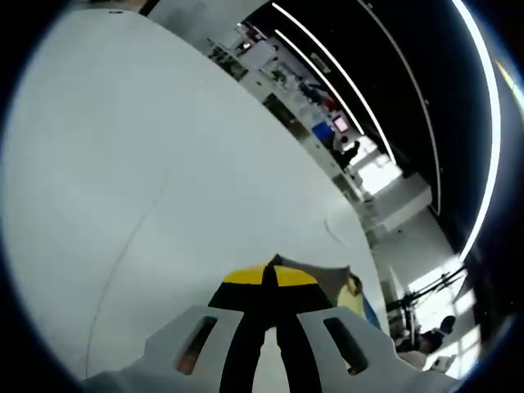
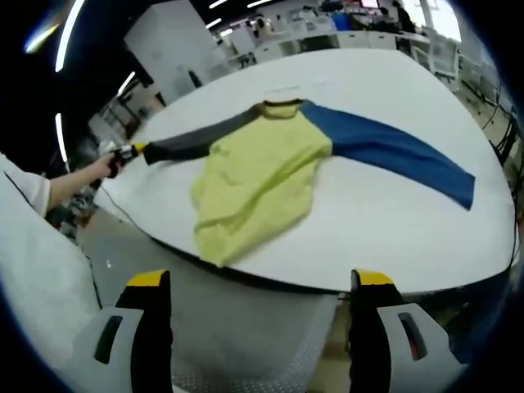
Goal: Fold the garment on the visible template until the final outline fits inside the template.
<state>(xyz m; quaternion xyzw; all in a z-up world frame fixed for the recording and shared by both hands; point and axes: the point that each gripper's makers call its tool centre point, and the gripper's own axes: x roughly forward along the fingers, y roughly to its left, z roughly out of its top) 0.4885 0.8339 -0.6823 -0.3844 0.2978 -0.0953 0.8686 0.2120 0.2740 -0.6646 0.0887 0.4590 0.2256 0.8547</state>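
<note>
Shirt (image 2: 260, 176) hangs over the white table (image 2: 393, 221) edge — my left gripper (image 1: 272, 282) pinches the grey sleeve cuff (image 2: 147, 151); right gripper (image 2: 254, 286) open, off-table.

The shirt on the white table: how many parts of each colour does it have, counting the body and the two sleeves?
Yellow: 1, the body
Grey: 1, the sleeve held by the left gripper
Blue: 1, the sleeve lying flat on the table
Total: 3 parts of the shirt

Left gripper view: we sit low, close on the surface (image 1: 164, 164). Right gripper view: we face it from off its edge.
</note>
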